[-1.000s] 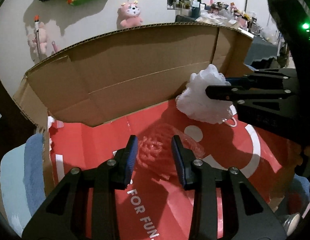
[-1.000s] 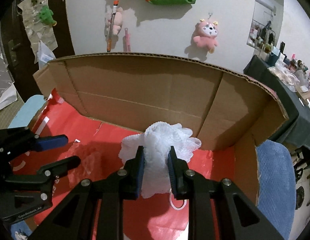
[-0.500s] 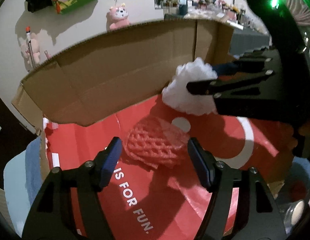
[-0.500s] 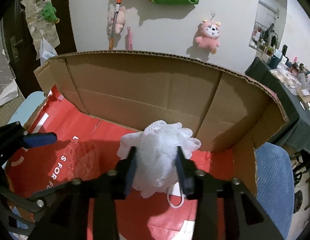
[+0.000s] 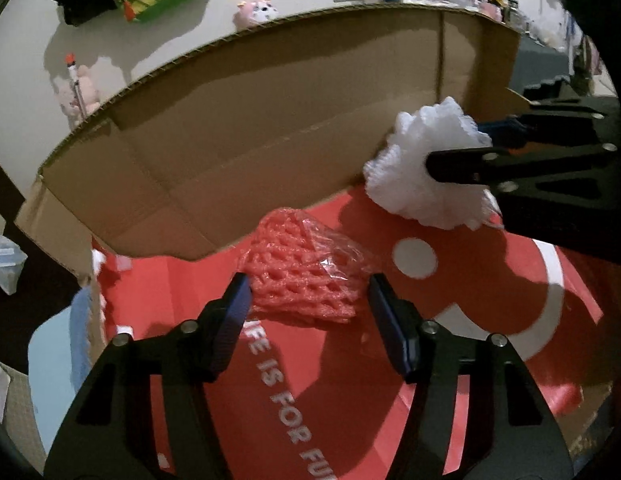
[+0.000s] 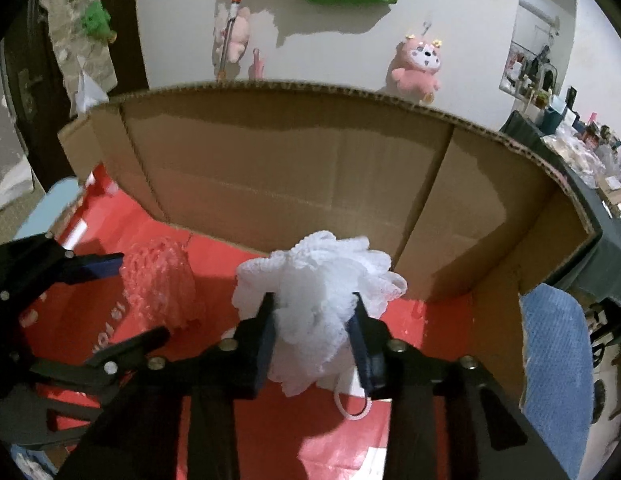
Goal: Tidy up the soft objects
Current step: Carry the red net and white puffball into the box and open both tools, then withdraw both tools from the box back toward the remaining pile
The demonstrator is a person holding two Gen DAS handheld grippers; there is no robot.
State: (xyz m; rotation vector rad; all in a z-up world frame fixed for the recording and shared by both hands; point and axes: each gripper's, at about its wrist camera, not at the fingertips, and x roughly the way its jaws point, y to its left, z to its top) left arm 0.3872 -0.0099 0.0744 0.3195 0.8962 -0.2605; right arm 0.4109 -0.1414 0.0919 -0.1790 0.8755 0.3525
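Both soft things sit inside the cardboard box [image 5: 270,128] on its red floor. The left gripper [image 5: 308,300] straddles the pink foam net [image 5: 306,276], its jaws closing, pads beside the net but not visibly pressing it. At 2 o'clock in the left view, the right gripper [image 6: 312,320] brackets the white mesh pouf [image 6: 318,284], jaws closing, pads touching its fluff. This looks like the placing or re-gripping step; next, each needs a firm squeeze or a clean withdrawal.

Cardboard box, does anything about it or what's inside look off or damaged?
Nothing looks damaged or spilled. The cardboard box has intact walls, and the red foam net lies on its red printed floor between the left gripper's closing jaws. The white mesh pouf sits between the right gripper's closing jaws.
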